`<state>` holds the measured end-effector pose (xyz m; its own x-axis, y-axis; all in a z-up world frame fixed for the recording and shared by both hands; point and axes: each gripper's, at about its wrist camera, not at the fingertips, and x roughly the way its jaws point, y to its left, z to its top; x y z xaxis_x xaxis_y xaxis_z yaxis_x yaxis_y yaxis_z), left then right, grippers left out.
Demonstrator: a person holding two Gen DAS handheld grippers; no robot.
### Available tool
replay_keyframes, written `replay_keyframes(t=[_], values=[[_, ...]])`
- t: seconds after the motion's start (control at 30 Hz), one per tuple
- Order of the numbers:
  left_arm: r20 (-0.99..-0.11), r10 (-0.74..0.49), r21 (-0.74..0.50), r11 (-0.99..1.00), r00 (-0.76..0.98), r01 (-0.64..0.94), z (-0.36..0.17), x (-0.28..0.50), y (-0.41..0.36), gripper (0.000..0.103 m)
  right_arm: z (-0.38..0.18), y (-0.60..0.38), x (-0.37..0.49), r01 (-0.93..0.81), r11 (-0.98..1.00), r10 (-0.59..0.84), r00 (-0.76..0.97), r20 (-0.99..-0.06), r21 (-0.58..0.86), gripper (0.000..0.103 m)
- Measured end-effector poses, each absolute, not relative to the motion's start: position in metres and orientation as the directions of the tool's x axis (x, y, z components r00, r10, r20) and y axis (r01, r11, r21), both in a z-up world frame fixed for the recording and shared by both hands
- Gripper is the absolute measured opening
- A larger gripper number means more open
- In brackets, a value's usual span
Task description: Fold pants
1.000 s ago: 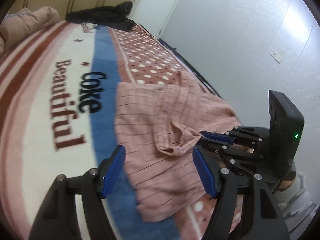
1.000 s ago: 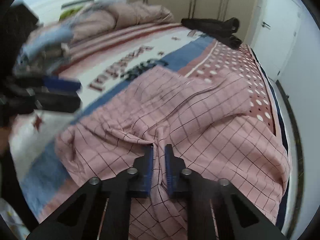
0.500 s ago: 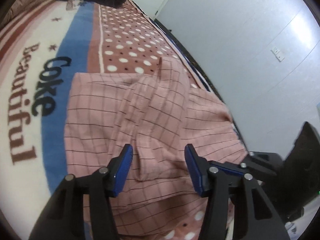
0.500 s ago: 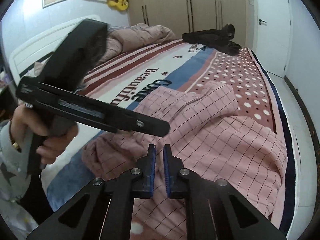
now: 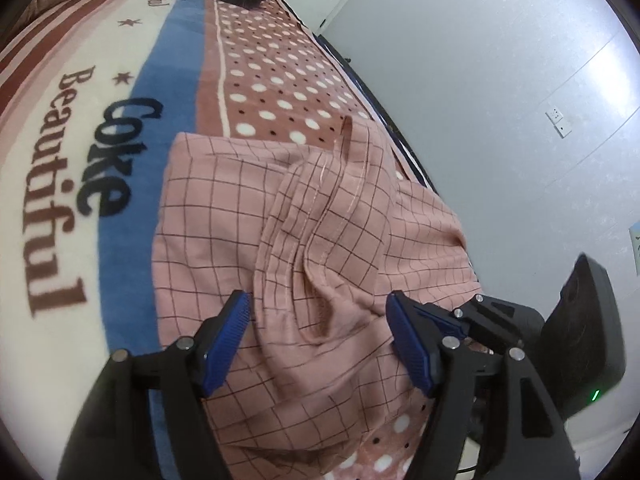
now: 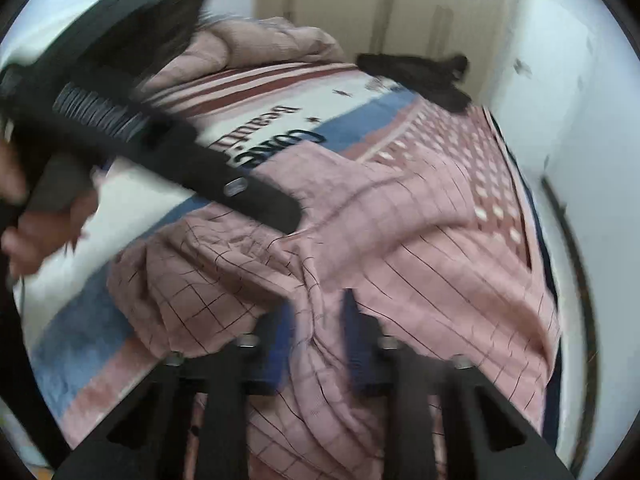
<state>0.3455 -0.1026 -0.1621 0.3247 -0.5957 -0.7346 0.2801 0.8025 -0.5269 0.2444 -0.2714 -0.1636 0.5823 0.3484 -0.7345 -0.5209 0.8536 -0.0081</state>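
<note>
Folding goes well only from a flat layer, and the pants [image 5: 320, 220] are not flat. The pink checked cloth lies bunched on the bed's blanket [image 5: 120, 80], toward its dotted side, and a raised ridge of seams runs from 12 to 6 o'clock through the middle of the left wrist view. Our left tool [image 5: 318, 304] hangs just over that ridge with its jaws opening wide; the ridge sits between the pads but neither presses it. Our right tool [image 6: 319, 308] is narrow, pinching a gathered fold of the same cloth. We judge it best to keep that pinch firm as an anchor and close the left tool on a thin edge, not the thick ridge. Then we draw the two apart to pull the wrinkles out before any crease.

Only the left wrist view shows the ridge sharply, the right tool's body at 4 o'clock and a wall socket [image 5: 558, 118] at 2 o'clock. Only the blurred right wrist view shows the hand [image 6: 44, 220] at 9 o'clock carrying the left tool. It also shows the pants spreading toward the bed's edge at 3 o'clock.
</note>
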Motion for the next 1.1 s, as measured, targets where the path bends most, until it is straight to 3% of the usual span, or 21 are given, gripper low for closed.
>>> replay_keyframes(t=[0.3, 0.43, 0.5, 0.57, 0.87, 1.03, 1.1], values=[[-0.726, -0.628, -0.576, 0.778, 0.279, 0.252, -0.168, 0.361, -0.126, 0.065, -0.16, -0.301, 0.247, -0.494, 0.862, 0.419, 0.566, -0.709, 0.115, 0.003], [-0.751, -0.602, -0.546, 0.797, 0.269, 0.259, -0.17, 0.366, -0.143, 0.038, -0.159, -0.297, 0.236, -0.53, 0.839, 0.453, 0.55, -0.702, 0.125, 0.003], [-0.779, -0.563, -0.498, 0.823, 0.277, 0.273, -0.171, 0.365, -0.149, 0.013, -0.158, -0.294, 0.233, -0.541, 0.832, 0.459, 0.547, -0.701, 0.122, 0.003], [-0.783, -0.549, -0.471, 0.831, 0.292, 0.297, -0.169, 0.36, -0.151, 0.008, -0.158, -0.292, 0.233, -0.544, 0.83, 0.462, 0.545, -0.7, 0.123, 0.003], [-0.719, -0.559, -0.412, 0.822, 0.414, 0.393, -0.122, 0.311, -0.129, 0.006, -0.143, -0.287, 0.217, -0.583, 0.806, 0.484, 0.554, -0.678, 0.099, 0.005], [-0.752, -0.512, -0.379, 0.851, 0.415, 0.362, -0.142, 0.301, -0.113, 0.006, -0.146, -0.278, 0.206, -0.628, 0.768, 0.52, 0.496, -0.696, 0.127, 0.005], [-0.774, -0.499, -0.388, 0.86, 0.389, 0.331, -0.16, 0.303, -0.108, 0.011, -0.154, -0.274, 0.205, -0.632, 0.767, 0.504, 0.484, -0.715, 0.112, 0.005]])
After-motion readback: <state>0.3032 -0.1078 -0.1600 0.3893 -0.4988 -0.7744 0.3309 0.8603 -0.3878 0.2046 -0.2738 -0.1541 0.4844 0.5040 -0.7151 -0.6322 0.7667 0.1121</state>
